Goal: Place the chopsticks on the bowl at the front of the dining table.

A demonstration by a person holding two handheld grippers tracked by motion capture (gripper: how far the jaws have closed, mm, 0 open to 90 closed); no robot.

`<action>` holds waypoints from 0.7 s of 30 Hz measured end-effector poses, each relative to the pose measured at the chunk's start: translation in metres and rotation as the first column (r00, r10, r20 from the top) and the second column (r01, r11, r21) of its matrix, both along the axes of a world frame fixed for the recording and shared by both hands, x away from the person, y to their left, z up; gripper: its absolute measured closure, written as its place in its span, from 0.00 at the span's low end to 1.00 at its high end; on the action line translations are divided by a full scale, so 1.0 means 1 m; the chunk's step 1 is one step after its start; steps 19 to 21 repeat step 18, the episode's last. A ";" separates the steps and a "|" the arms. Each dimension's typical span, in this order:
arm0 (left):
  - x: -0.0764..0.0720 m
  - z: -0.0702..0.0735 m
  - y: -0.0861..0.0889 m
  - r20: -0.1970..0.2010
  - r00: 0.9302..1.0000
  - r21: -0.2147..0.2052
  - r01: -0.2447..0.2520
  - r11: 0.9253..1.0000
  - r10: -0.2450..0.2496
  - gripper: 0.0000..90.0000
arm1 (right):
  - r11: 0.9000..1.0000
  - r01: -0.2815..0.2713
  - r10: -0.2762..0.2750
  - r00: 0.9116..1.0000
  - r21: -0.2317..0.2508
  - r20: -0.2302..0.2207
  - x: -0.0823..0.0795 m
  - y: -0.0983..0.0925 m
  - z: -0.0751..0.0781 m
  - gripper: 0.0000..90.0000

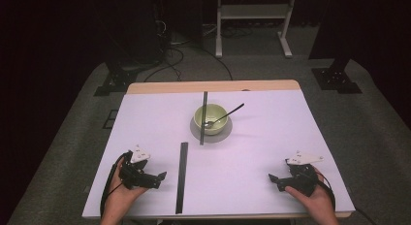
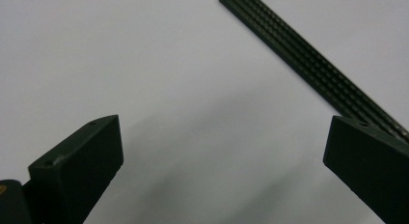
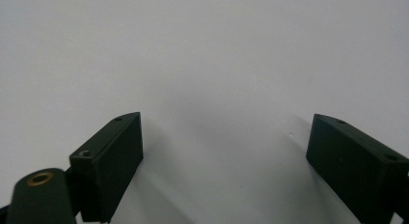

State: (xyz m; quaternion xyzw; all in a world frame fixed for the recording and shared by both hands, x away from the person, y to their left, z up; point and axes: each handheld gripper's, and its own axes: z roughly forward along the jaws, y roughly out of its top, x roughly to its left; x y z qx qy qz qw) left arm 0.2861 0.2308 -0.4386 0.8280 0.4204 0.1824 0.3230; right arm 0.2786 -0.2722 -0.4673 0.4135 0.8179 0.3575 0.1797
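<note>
A pale green bowl stands on a grey saucer at the table's middle back, with a metal spoon resting in it, handle out to the right. A pair of dark chopsticks lies across the saucer's left side. A long black strip lies lengthwise near the front. My left gripper rests open at the front left, just left of that black strip. My right gripper rests open at the front right. My left gripper and my right gripper have only bare table between their jaws.
The white table top has a wooden back edge. Behind it stand a white frame, black stand bases and cables on the grey floor.
</note>
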 end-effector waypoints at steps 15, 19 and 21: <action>-0.004 -0.019 0.005 -0.030 0.999 0.015 -0.018 1.000 0.018 0.00 | 1.000 -0.001 0.001 1.000 0.000 0.004 0.000 0.000 0.000 0.13; -0.004 -0.019 0.006 -0.027 1.000 0.011 -0.015 1.000 0.015 0.00 | 1.000 -0.001 0.001 1.000 0.000 0.002 0.000 0.000 0.000 0.13; -0.004 -0.019 0.006 -0.027 1.000 0.011 -0.015 1.000 0.015 0.00 | 1.000 -0.001 0.001 1.000 0.000 0.002 0.000 0.000 0.000 0.13</action>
